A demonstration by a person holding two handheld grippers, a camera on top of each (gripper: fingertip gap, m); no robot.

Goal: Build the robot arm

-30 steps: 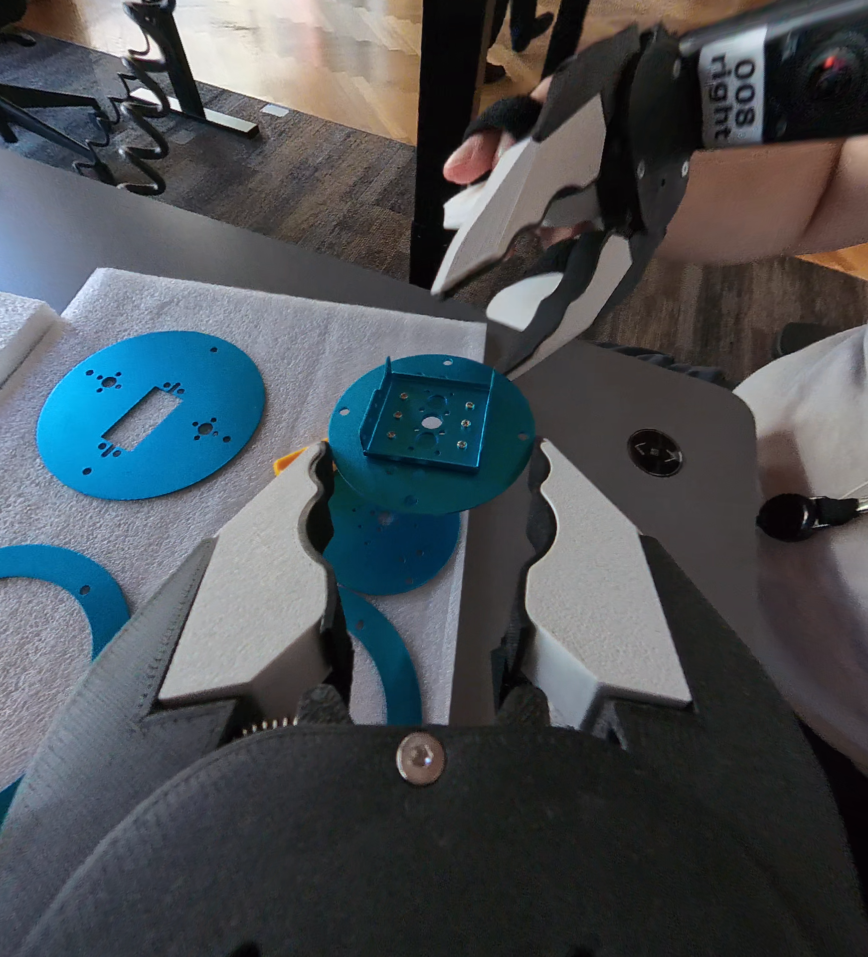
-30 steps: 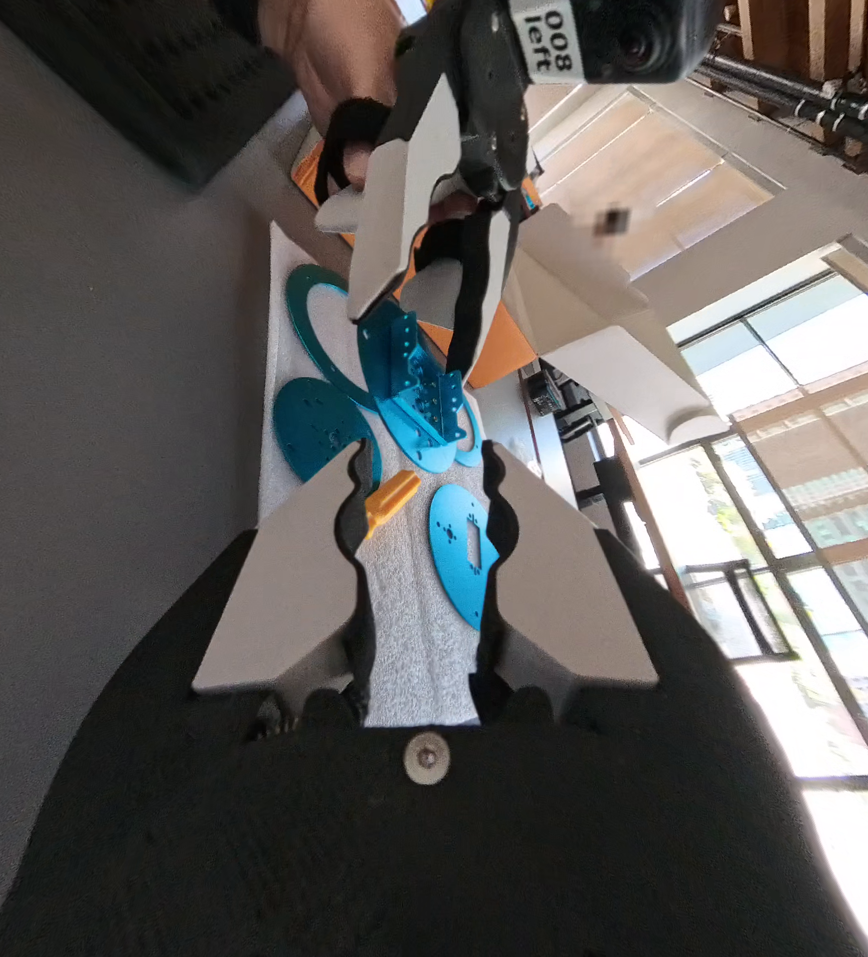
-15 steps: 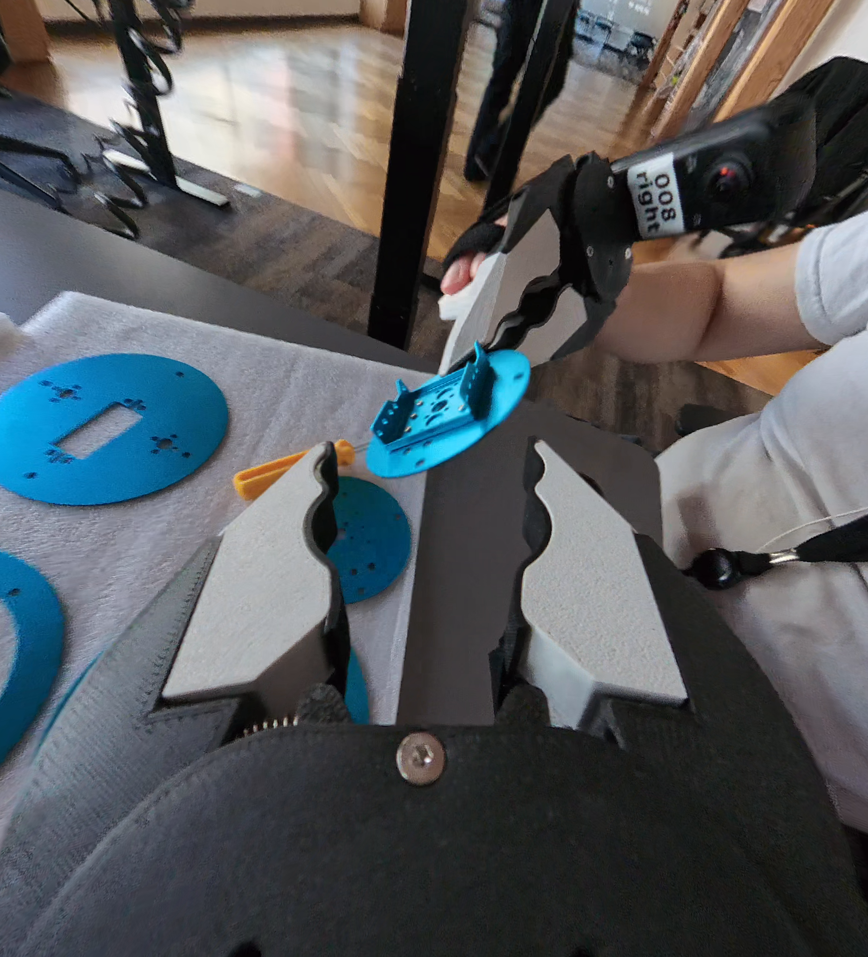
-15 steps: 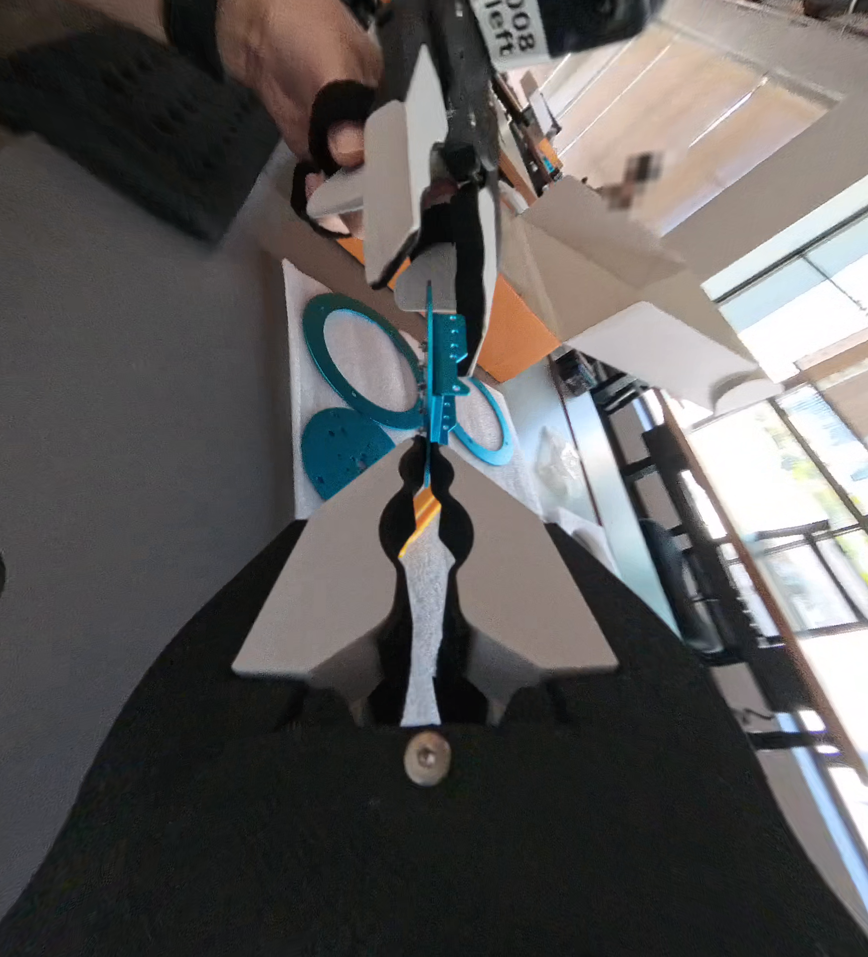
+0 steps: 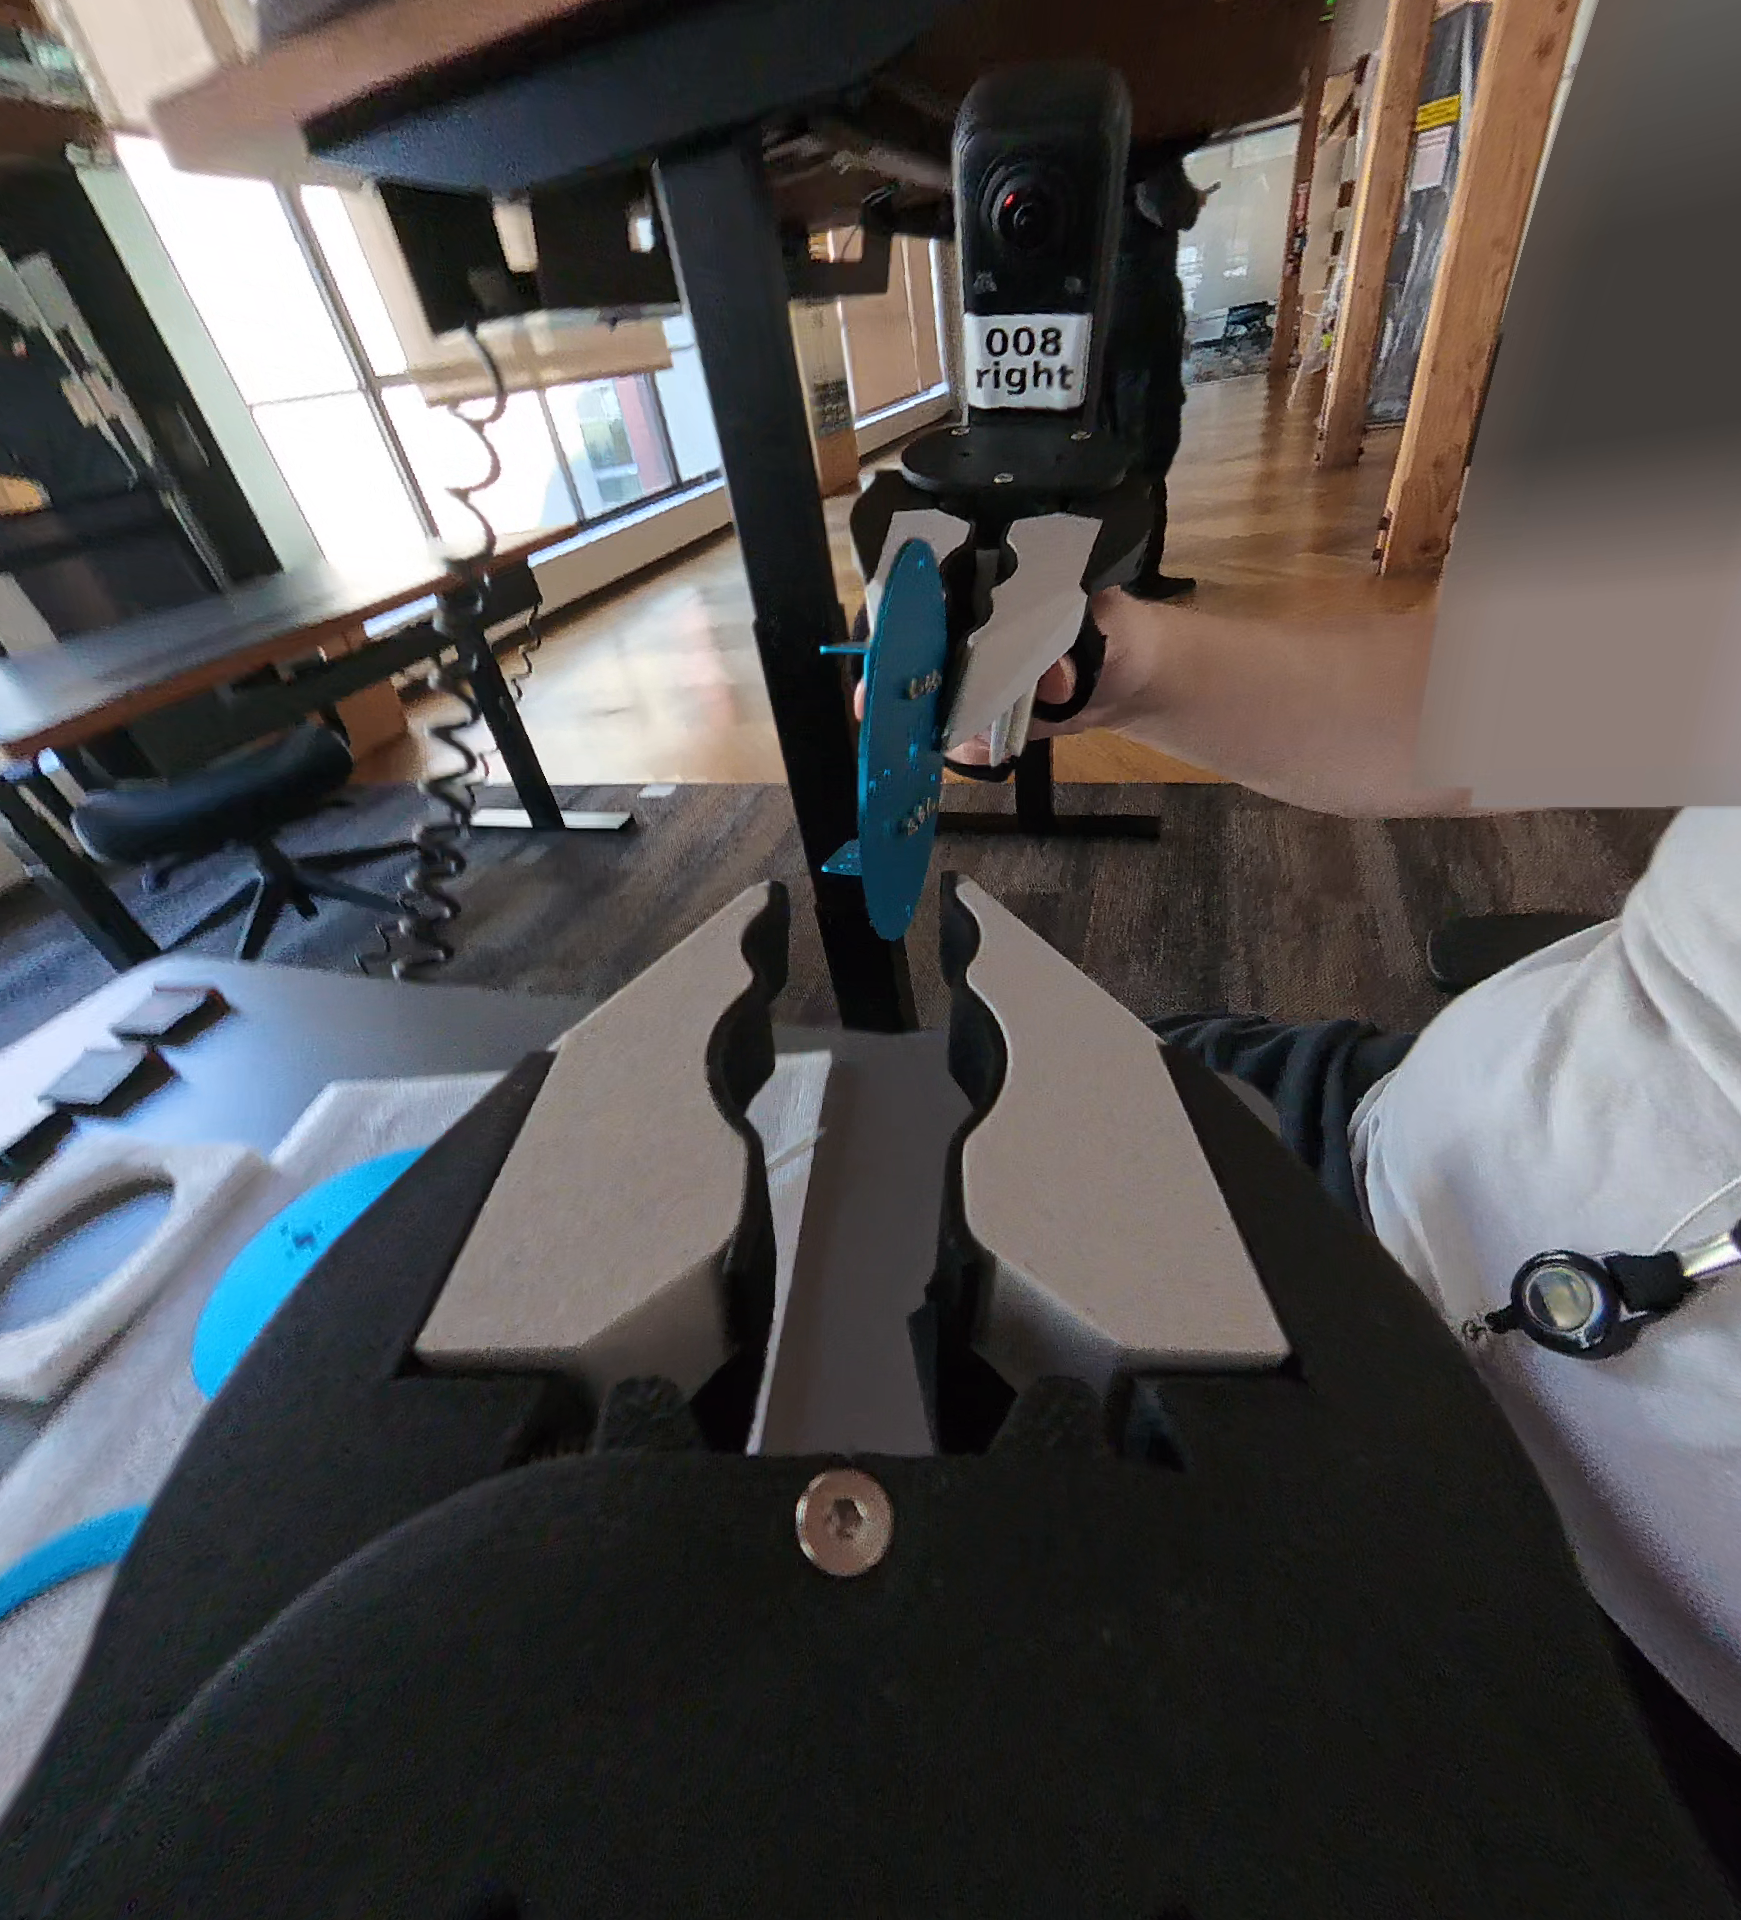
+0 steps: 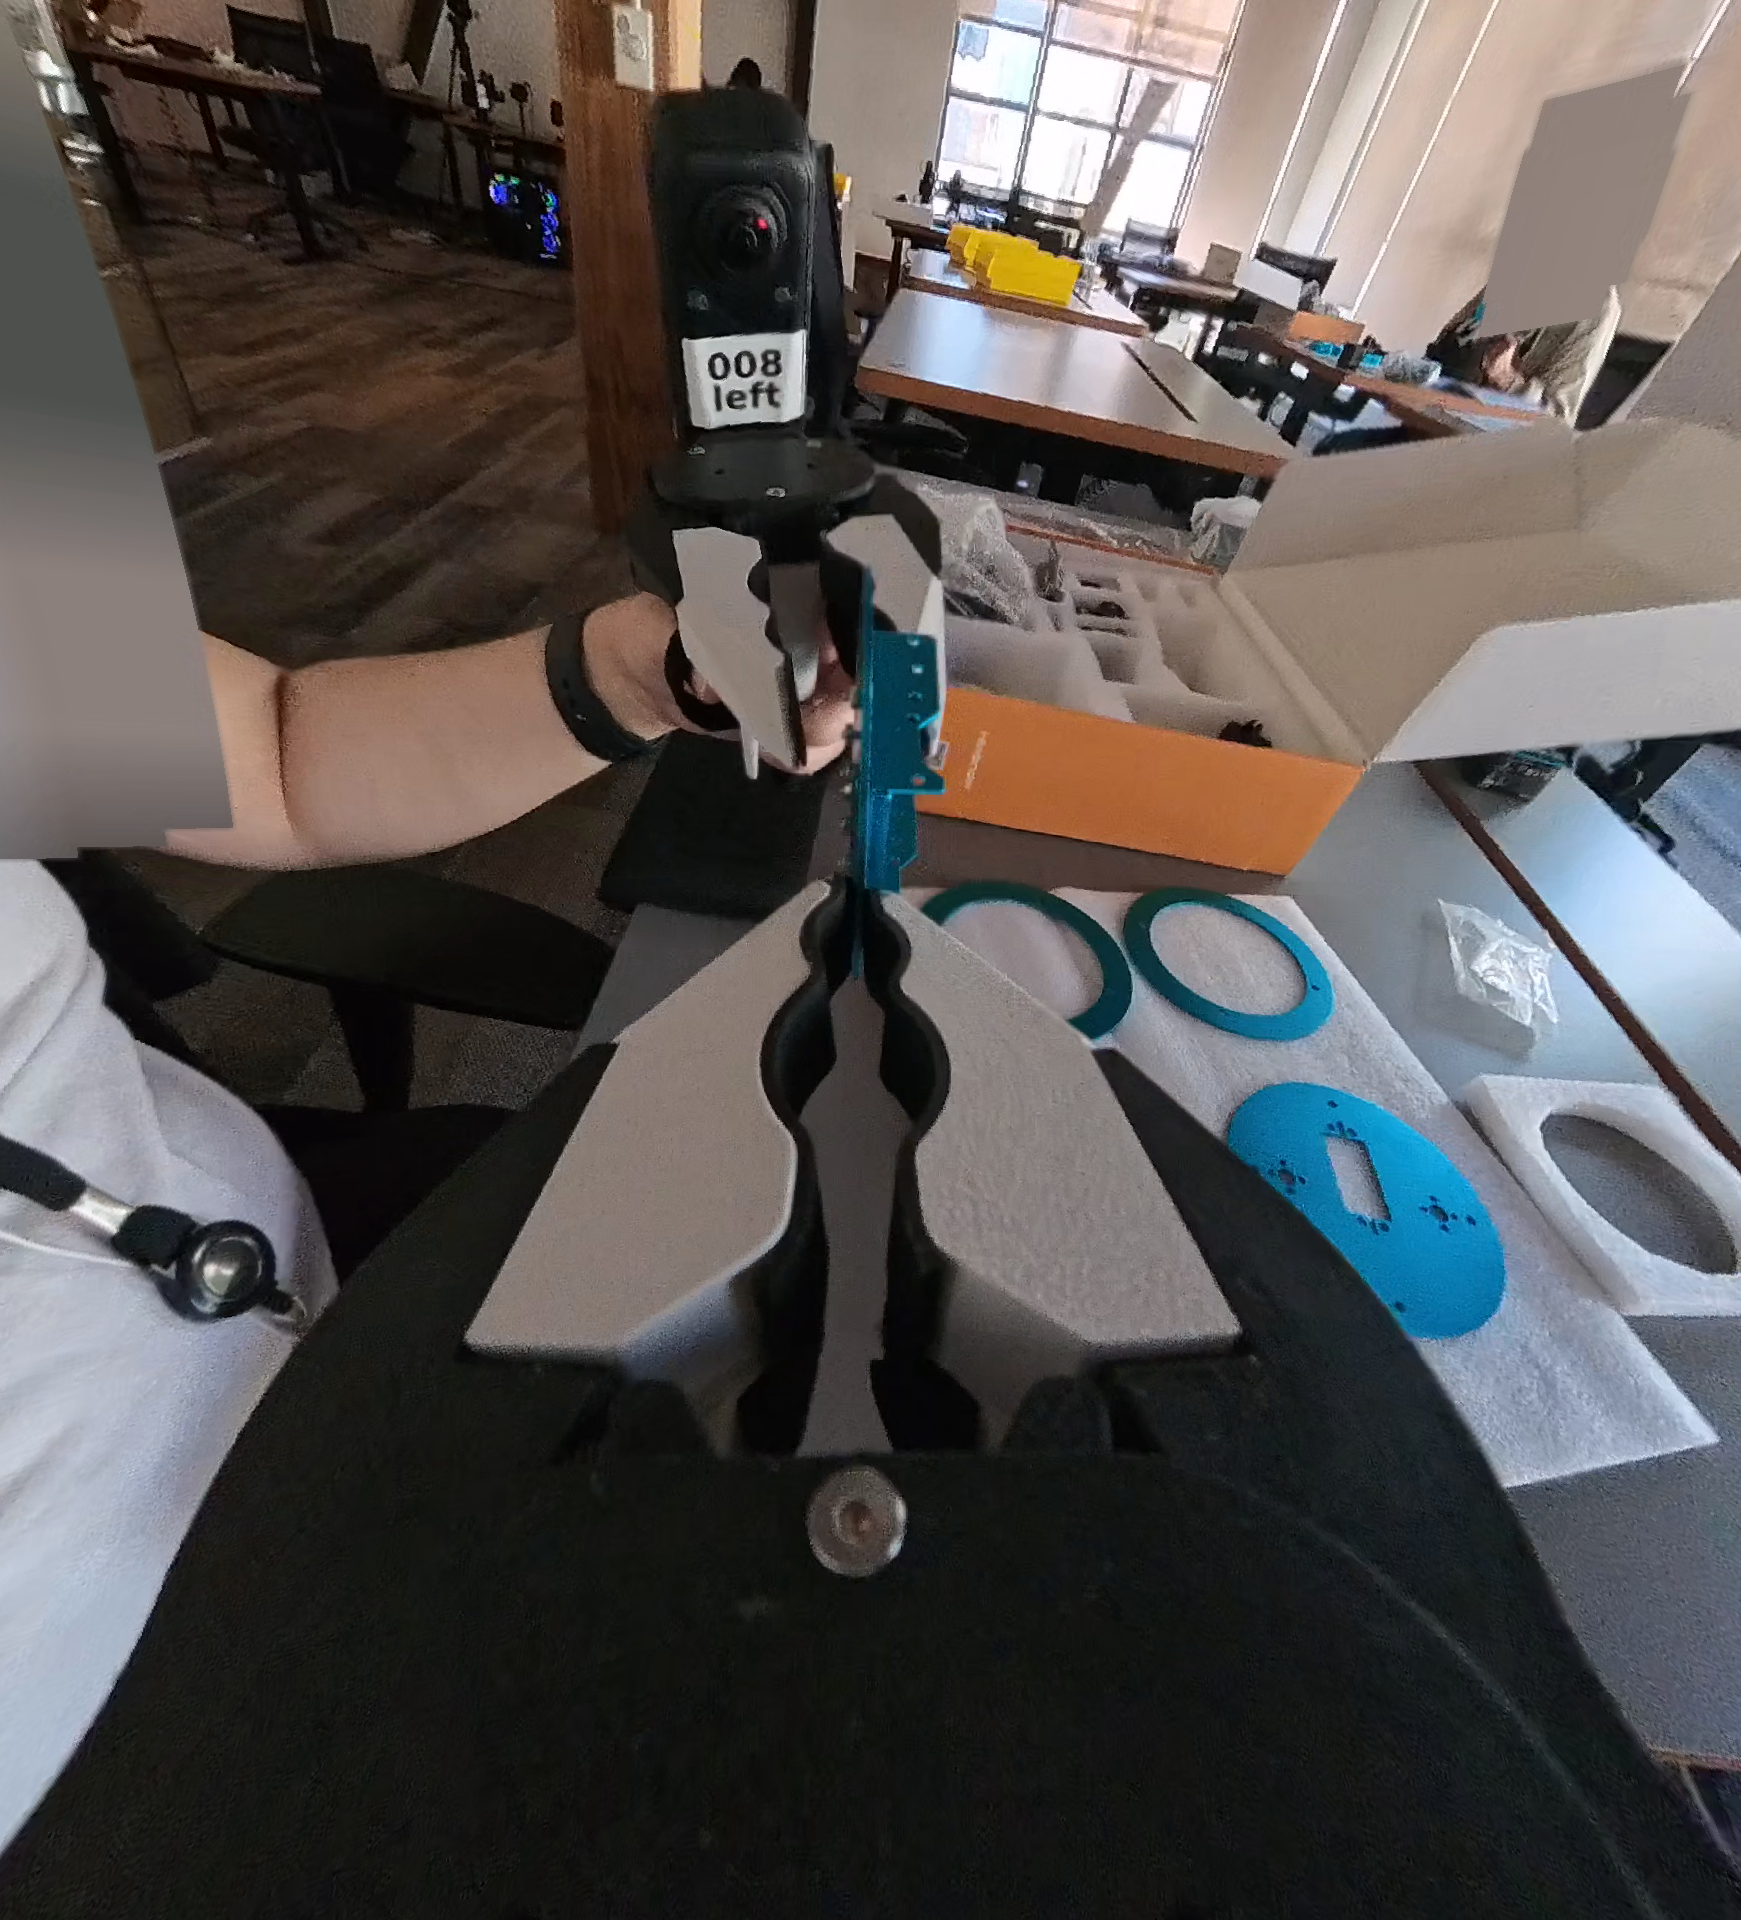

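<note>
Right wrist view: right claw [image 6: 858, 914] pinching rim of blue disc w/ bracket [image 6: 887, 727], held edge-on in air above surface [image 6: 1614, 997]. Left claw [image 5: 861, 914] spread, empty, just beside disc. Thin stiff metal, likely light, slick; grip by rim.

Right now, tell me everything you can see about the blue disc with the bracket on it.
The blue disc looks like thin anodized metal, round, with small holes drilled through it. A square blue bracket with upturned, perforated side walls sits on one face. It stands on edge in the air above the table's near edge. The right gripper is pinched shut on its rim; the left gripper, open, points at it without touching.
</note>
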